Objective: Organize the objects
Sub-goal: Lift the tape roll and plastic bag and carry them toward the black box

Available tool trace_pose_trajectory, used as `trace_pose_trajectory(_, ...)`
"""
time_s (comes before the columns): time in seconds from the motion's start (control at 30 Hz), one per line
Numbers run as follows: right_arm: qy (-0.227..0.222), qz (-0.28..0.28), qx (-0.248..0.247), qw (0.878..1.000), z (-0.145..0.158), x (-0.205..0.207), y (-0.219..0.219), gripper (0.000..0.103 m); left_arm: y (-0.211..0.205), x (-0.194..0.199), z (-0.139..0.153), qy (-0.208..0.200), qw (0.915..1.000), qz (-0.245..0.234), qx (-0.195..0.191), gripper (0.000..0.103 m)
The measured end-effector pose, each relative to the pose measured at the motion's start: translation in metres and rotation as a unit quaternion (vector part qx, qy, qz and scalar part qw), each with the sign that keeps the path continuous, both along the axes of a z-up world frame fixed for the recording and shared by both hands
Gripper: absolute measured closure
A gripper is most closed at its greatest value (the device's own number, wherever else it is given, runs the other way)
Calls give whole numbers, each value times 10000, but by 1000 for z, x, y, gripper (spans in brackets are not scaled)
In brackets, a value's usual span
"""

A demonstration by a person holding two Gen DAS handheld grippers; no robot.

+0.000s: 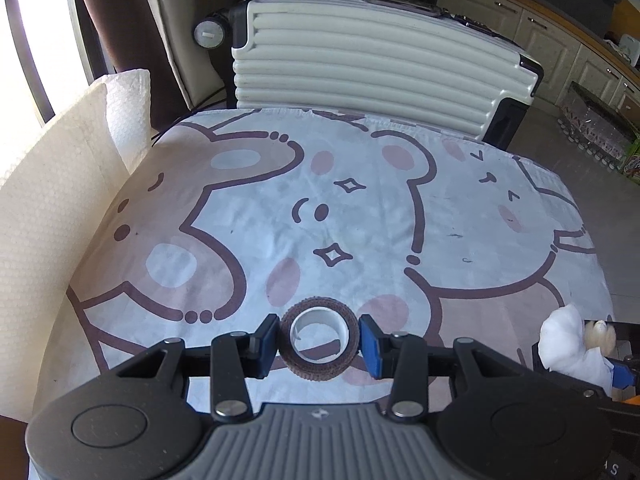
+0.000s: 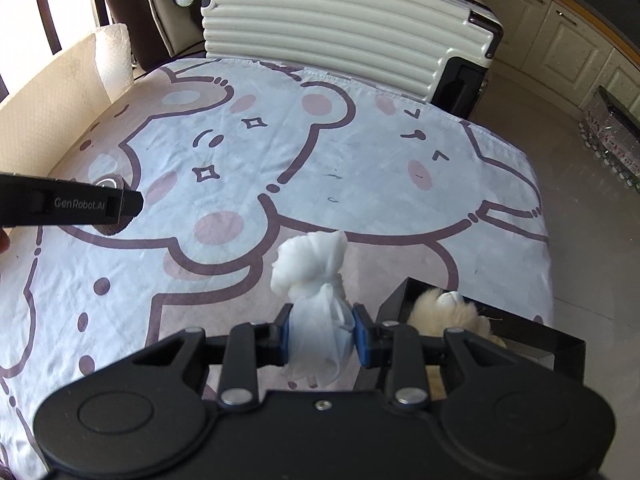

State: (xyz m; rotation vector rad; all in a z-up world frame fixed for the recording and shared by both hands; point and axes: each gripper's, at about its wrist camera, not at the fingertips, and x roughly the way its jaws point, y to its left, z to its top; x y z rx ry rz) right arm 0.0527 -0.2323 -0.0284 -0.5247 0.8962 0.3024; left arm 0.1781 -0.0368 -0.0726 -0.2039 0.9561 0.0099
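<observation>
A brown roll of tape (image 1: 319,338) with a white core hangs above the bear-print cloth, and my left gripper (image 1: 319,346) is shut on it, blue pads pressing its two sides. In the right wrist view the same roll (image 2: 114,227) peeks out behind the left gripper's black finger (image 2: 72,204) at the left edge. My right gripper (image 2: 321,334) is shut on a white knotted mesh bundle (image 2: 316,276), held above the cloth. That bundle (image 1: 564,340) also shows at the lower right of the left wrist view.
A black open box (image 2: 500,320) with a cream plush toy (image 2: 448,312) in it stands at the table's right front. Behind the table (image 1: 360,216) lies a white ribbed suitcase (image 1: 360,60). Paper towel sheets (image 1: 60,208) rise along the left side. Cabinets (image 2: 568,40) line the far right.
</observation>
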Motion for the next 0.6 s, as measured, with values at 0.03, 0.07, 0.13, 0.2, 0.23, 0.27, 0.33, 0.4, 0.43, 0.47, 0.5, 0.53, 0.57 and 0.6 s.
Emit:
trace_pose_trajectory(0.03,-29,-18,31,10000,3,-2,-2,72,-1,-2,3,-21,10000,-7,8,59)
trace_pose_trajectory(0.07,-58,-35,62,10000,6,-3,-3,72,-1,-5,5,-45,10000,-16,14,59)
trace_pose_trajectory(0.13,-124,-82,124,9998,11,-7,-6,72,-2,-9,10,-85,10000,-27,27,59)
trace_pose_trajectory(0.2,-169,-134,202,9996,16,-10,-9,72,-3,-14,15,-126,9999,-45,45,59)
trace_pose_trajectory(0.23,-182,-159,253,9994,18,-11,-11,72,-4,-16,17,-141,9999,-50,54,59)
trace_pose_trajectory(0.27,-200,-189,301,9992,21,-13,-13,72,-4,-19,19,-161,9998,-54,58,59)
trace_pose_trajectory(0.33,-250,-245,360,9987,25,-16,-16,72,-4,-23,23,-199,9998,-54,66,59)
trace_pose_trajectory(0.4,-279,-281,428,9983,29,-20,-19,72,-3,-28,28,-248,9997,-50,70,59)
trace_pose_trajectory(0.43,-282,-280,468,9981,30,-22,-20,72,-3,-30,30,-258,9996,-48,75,59)
trace_pose_trajectory(0.47,-294,-274,504,9979,32,-24,-20,72,-3,-32,32,-275,9996,-47,84,59)
trace_pose_trajectory(0.5,-308,-265,524,9978,34,-25,-20,72,-3,-35,34,-290,9995,-47,98,59)
trace_pose_trajectory(0.53,-326,-248,542,9977,36,-28,-20,72,-3,-36,35,-302,9995,-50,112,59)
trace_pose_trajectory(0.57,-336,-235,558,9976,37,-29,-20,72,-3,-39,37,-318,9994,-59,128,59)
trace_pose_trajectory(0.6,-346,-225,576,9975,39,-31,-19,72,-3,-41,39,-333,9993,-64,144,59)
